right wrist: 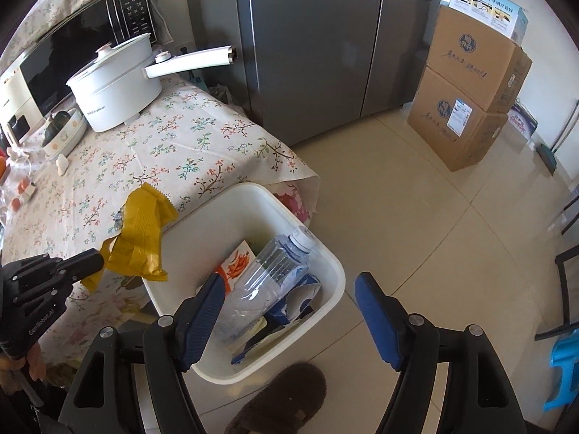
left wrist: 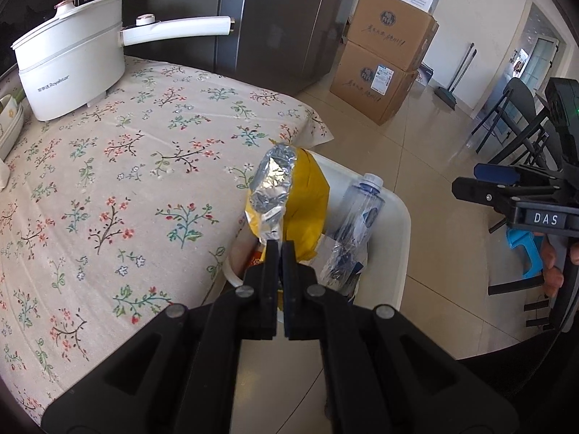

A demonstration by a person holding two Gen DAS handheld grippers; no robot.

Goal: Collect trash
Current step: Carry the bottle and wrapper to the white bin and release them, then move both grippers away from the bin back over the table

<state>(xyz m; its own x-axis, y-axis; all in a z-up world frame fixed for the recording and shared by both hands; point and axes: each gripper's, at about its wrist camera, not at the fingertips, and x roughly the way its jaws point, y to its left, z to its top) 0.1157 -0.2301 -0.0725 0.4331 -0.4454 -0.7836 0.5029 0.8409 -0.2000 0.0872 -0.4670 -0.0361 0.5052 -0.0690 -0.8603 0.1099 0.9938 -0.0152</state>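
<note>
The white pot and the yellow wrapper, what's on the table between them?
Nothing: only bare flowered tablecloth lies between the white pot and the yellow wrapper, seen in the right wrist view.

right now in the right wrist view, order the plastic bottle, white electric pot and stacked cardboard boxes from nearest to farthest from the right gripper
1. plastic bottle: lying in the white bin, just beyond the open right gripper.
2. white electric pot: on the floral tablecloth, far left.
3. stacked cardboard boxes: on the floor by the wall, far right; close to the pot in distance, so this order is tentative.
</note>
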